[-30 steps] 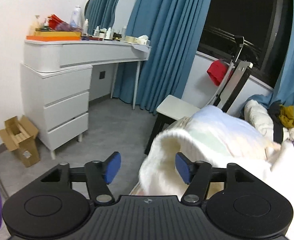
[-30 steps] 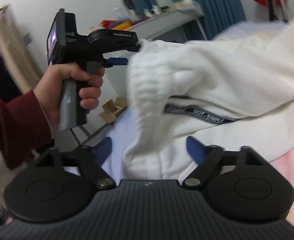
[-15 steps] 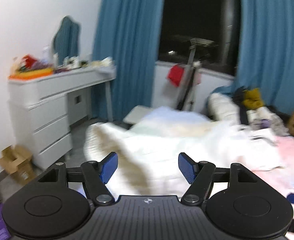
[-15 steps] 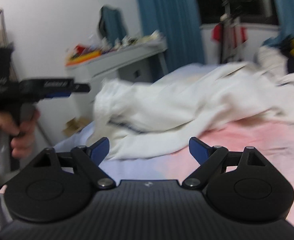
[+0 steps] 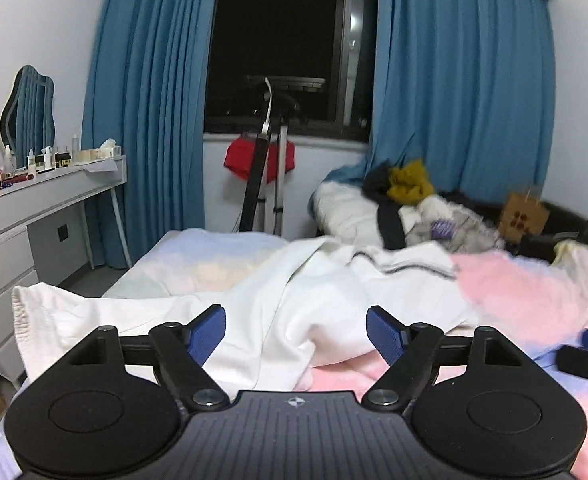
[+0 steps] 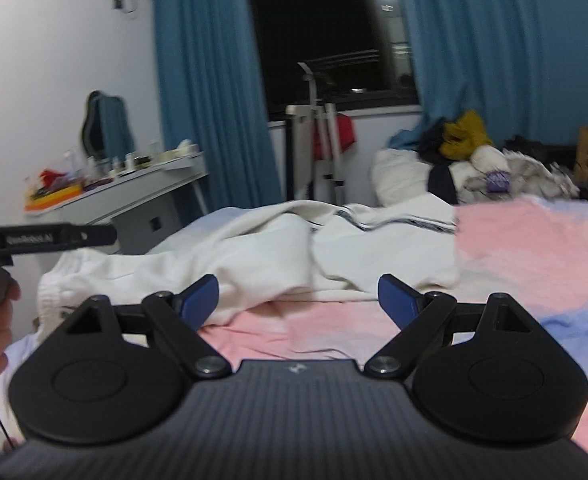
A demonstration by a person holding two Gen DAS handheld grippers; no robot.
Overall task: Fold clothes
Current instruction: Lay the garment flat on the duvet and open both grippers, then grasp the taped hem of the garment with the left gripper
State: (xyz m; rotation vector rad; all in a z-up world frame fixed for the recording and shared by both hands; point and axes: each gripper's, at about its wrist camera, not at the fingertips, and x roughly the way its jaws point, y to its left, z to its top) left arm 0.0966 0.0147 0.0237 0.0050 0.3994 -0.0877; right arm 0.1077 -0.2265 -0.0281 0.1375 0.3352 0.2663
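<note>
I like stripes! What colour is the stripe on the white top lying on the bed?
A dark stripe crosses the white top; the right wrist view shows it best.

Black gripper (image 5: pixel 296 334), blue pads (image 5: pixel 205 334)

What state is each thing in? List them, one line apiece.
white garment: unfolded, spread rumpled across the bed.
left gripper: jaws opening, nothing between them.
right gripper: open, empty.
curtains: drawn apart, window uncovered and dark.
clothes pile: heaped unfolded at the bed's far end.
dresser drawers: closed.
</note>
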